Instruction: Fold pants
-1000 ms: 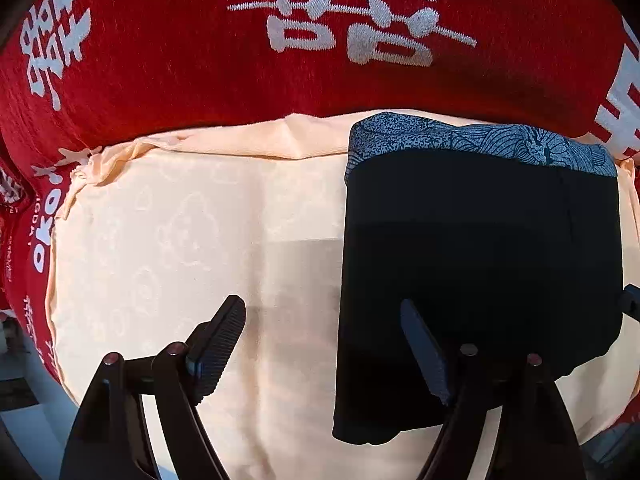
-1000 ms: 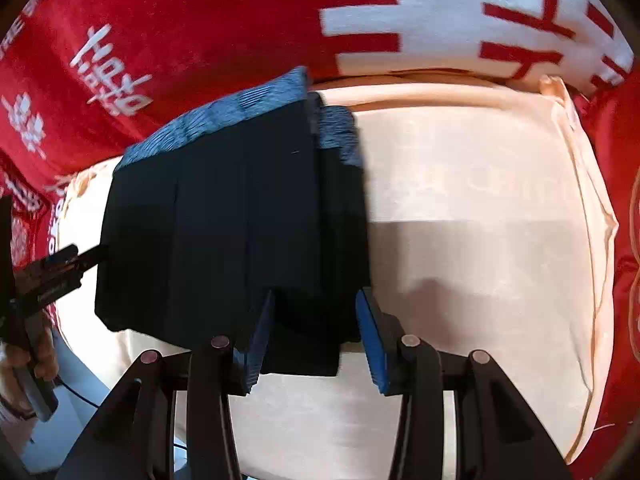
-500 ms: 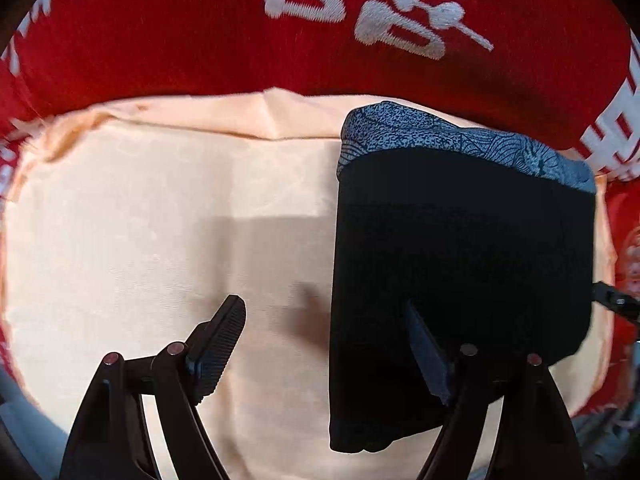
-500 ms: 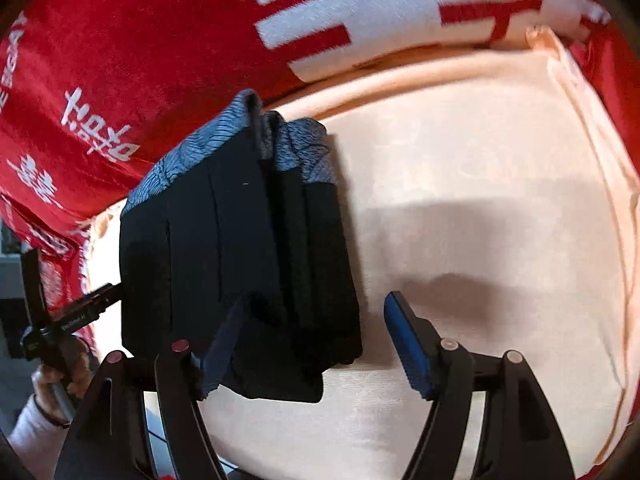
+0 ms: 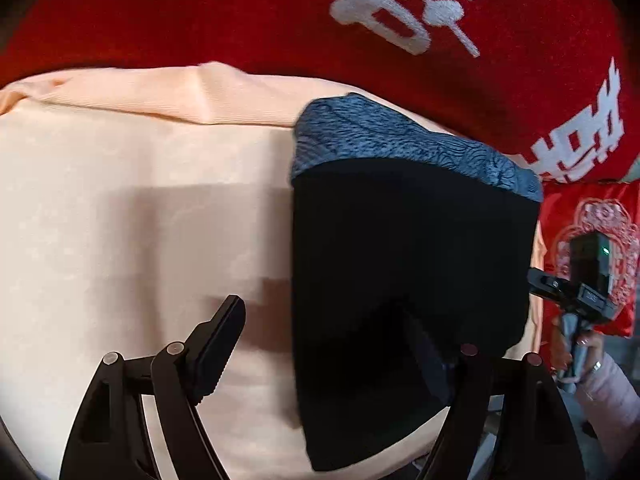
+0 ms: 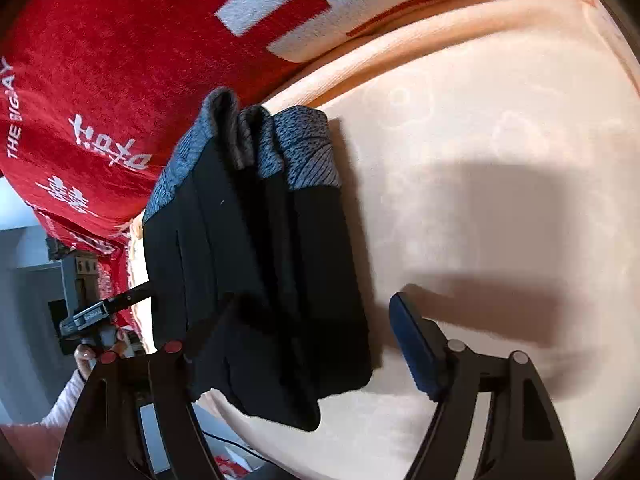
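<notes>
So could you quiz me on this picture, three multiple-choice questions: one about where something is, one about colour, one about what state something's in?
1. The folded pants lie on:
A. the peach sheet
B. a wooden floor
C. a chair

2. Their waistband is:
A. yellow
B. patterned blue-grey
C. white

3. The right gripper is:
A. clamped on the pants
B. open, fingers apart
C. out of view

Answers:
1 A, peach fabric shows all around the pants.
2 B, a blue-grey band tops the black cloth.
3 B, its fingers are spread wide, gripping nothing.
</notes>
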`<state>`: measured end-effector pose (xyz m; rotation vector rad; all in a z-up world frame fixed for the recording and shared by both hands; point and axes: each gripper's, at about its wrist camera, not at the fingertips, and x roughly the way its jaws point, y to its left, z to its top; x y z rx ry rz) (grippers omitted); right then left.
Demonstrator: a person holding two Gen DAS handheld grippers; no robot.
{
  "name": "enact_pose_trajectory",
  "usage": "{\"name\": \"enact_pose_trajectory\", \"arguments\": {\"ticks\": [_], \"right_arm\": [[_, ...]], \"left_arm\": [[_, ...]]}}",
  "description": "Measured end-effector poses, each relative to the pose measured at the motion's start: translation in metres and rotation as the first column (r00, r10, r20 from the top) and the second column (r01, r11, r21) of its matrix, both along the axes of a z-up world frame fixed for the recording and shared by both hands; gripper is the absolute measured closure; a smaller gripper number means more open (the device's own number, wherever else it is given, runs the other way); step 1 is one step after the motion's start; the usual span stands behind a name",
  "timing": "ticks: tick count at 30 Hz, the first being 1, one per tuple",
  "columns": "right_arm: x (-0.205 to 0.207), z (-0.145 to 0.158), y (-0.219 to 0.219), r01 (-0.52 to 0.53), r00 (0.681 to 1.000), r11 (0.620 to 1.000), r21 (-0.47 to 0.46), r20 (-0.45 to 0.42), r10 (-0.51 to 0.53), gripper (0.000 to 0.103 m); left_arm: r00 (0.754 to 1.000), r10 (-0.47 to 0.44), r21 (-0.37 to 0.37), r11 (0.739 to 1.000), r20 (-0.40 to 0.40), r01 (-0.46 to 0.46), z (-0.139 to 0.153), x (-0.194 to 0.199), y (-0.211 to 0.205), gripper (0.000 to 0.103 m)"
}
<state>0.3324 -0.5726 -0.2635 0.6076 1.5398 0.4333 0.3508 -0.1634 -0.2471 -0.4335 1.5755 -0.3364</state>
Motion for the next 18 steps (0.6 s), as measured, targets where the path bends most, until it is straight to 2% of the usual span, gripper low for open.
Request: {"name": "enact_pose_trajectory", "arguments": {"ticks": [1,3,11,15,18], "right_arm": [[0.000,-0.002,-0.002,-0.001,1.000,1.000,0.012,-0.002,0.002,0.023],[0.001,-0.005,-0.004,-0.019,1.000,0.999,0.035,-0.003,0.019,0.023],[0.008,-0.022,-0.010,-0.052,0.998,0.980,0.194,-0.012,0.055,0.023],[0.015,-0.026,0.004,-0.101,0.995,0.967,0.235,0.012,0.101,0.023],[0.021,-0.031,0.010,-0.099,0.995,0.965,0.242,0.004,0.101,0.023]], "left_arm": [[1.000,-0.008,-0.015,1.000,-0.002,0.008,-0.002,0.002,-0.002,0.022],[1.000,-0.018,-0.031,0.999,-0.003,0.018,-0.008,0.006,-0.006,0.009],[0.999,-0.047,-0.071,0.996,0.015,0.048,-0.015,0.012,-0.026,0.009],[0.997,-0.061,-0.047,0.997,0.036,0.063,-0.015,0.017,-0.039,0.009],[0.998,-0.026,-0.013,1.000,0.055,0.027,-0.012,0.015,-0.043,0.010]]}}
